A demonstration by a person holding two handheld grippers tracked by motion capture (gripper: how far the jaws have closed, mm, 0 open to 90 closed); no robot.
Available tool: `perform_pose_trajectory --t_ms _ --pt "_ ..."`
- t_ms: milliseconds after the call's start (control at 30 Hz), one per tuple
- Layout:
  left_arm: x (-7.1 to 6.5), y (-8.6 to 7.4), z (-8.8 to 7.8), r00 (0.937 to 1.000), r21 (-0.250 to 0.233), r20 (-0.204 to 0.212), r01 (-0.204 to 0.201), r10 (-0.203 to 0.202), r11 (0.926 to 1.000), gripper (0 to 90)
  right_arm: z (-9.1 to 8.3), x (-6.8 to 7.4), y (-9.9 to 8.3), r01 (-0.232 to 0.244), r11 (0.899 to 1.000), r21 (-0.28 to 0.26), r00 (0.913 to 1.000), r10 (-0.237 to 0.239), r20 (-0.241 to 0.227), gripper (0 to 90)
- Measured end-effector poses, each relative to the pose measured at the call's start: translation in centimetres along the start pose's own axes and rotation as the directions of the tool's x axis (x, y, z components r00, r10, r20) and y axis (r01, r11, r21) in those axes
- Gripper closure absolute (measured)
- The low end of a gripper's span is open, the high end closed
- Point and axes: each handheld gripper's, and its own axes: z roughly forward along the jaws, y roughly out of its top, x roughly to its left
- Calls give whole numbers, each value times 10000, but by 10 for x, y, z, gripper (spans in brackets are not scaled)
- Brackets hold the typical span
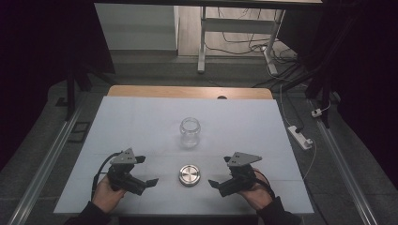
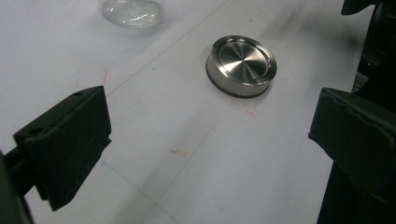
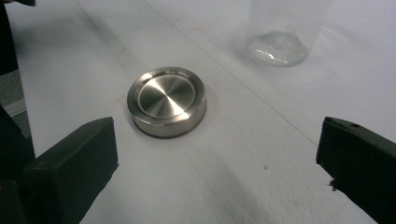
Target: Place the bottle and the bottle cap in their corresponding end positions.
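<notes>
A clear glass jar point(image 1: 190, 132) is standing upright and uncapped near the middle of the white tabletop point(image 1: 141, 122), and a round brushed-metal lid point(image 1: 189, 175) is lying flat on the same surface, nearer the person and well apart from the jar. The left tongs point(image 1: 146, 171) are hovering to the left of the lid, held in the person's left hand point(image 1: 109, 193), with a grey three-cornered plate point(image 1: 126, 157) riding on top and a black cable looping out behind them. The right tongs point(image 1: 220, 173) are sitting to the right of the lid in the right hand point(image 1: 257, 194), carrying a matching grey plate of their own. Both pairs are pointing inward toward the lid from opposite sides, neither touching it. In the left gripper view the jaws are standing spread wide with nothing between them; the lid is lying ahead on the paper, its rim catching the light and a dark ring showing at its base, while the jar's bottom is showing at the top edge. In the right gripper view the jaws are likewise spread wide and gripping nothing, with the lid lying just ahead toward the left jaw and the jar's glass base standing farther off to the upper right. Faint pencil lines and small red marks are crossing the white surface around the lid.
</notes>
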Motion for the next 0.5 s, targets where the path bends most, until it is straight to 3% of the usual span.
perform_pose_trajectory --t_ms 500 --pt "3 -28 -29 9959 -286 -465 760 -772 9967 0 -23 -10 -18 -557 9984 -98 9966 562 608 0"
